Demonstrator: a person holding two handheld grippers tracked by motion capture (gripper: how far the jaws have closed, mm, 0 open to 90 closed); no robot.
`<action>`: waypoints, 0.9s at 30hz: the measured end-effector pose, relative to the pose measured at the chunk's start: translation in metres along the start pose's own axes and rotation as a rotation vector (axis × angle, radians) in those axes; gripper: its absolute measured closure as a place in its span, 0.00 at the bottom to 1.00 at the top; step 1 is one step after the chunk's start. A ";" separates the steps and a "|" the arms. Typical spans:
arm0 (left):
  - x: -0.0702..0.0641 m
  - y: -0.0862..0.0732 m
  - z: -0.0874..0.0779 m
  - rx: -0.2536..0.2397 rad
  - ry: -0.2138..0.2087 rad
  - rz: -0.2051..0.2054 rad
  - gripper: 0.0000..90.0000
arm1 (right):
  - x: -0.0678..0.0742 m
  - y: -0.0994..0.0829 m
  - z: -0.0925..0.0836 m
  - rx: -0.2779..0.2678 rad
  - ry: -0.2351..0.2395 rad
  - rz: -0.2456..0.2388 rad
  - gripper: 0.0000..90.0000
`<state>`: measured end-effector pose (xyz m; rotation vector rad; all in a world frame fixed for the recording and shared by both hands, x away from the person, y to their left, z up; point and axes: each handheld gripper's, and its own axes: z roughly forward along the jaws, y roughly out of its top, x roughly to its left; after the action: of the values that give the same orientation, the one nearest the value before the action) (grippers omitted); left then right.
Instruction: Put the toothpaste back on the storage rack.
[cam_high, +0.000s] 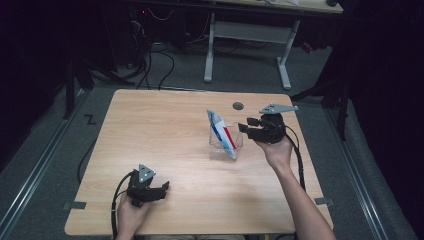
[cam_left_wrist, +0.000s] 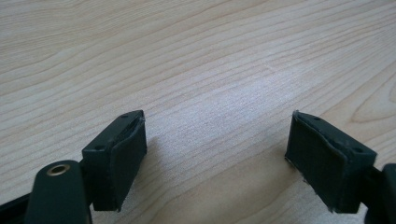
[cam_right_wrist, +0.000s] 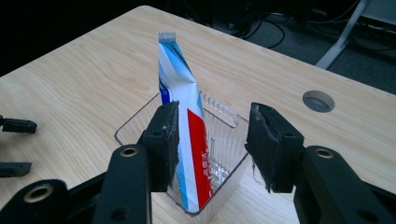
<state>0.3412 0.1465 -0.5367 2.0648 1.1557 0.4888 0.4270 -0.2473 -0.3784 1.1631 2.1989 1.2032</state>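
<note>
Clear plastic forms the bin (cam_high: 224, 145) standing right of the table's (cam_high: 165, 130) centre, and a tube (cam_high: 222, 134) (white, with blue and red stripes) is stood in it, leaning so that its crimped end rises well above the rim. Nothing else can be made out inside the bin.

The step in hand is judged to be the placing of the tube in the bin, at or just after release. In the right gripper view the right gripper (cam_right_wrist: 212, 147) is seen with its jaws parted; the tube stands beyond them in the bin, close by the left pad (cam_right_wrist: 169, 140) as pictured, and neither pad appears to be pressed on it. In the high view that gripper (cam_high: 245, 125) is held just right of the bin, level with its upper part.

Next, a clean withdrawal away from the bin seems called for, with the jaws kept apart so that the leaning tube is not caught and the light bin is not tipped. Should the tube be meant to lie lower, a fresh grip on its upper half would be needed.

The left gripper (cam_high: 161, 190) is held low over bare wood near the front left of the table, well apart from the bin, its jaws wide open with nothing between them.
</note>
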 end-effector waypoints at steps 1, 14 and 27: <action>0.000 0.000 0.000 0.000 0.000 0.000 0.23 | 0.000 0.000 -0.001 -0.001 -0.002 -0.002 0.60; 0.000 0.000 0.000 0.000 0.000 0.000 0.23 | 0.009 -0.004 -0.013 0.002 -0.002 -0.027 0.58; 0.000 0.000 0.000 0.000 0.001 -0.001 0.23 | 0.005 -0.020 -0.032 -0.027 0.011 0.035 0.58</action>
<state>0.3412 0.1464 -0.5367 2.0642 1.1568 0.4899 0.3938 -0.2660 -0.3764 1.1911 2.1720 1.2532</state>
